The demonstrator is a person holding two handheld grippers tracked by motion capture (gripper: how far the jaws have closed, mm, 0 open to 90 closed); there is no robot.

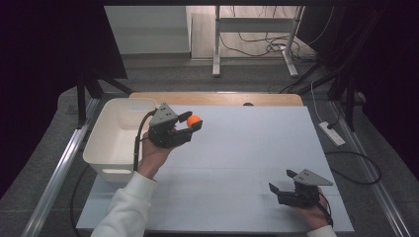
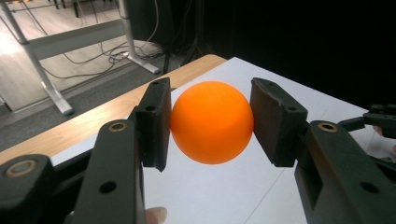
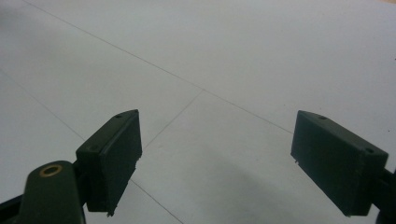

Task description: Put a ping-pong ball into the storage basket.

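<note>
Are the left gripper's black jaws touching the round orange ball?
Touching. The left gripper view shows both pads of the left gripper pressed against the orange ball.

Open table (image 1: 237, 158) from twelve round to six — just the white bin (image 1: 118, 136) blocking at nine o'clock.

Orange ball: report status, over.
Left gripper shut on orange ball, held above the table beside the white bin. Right gripper open, empty, low over table. Nothing in the way.

High view looks down on the white table (image 1: 237, 163) from above; both gripper views sit close, facing that same tabletop.
</note>
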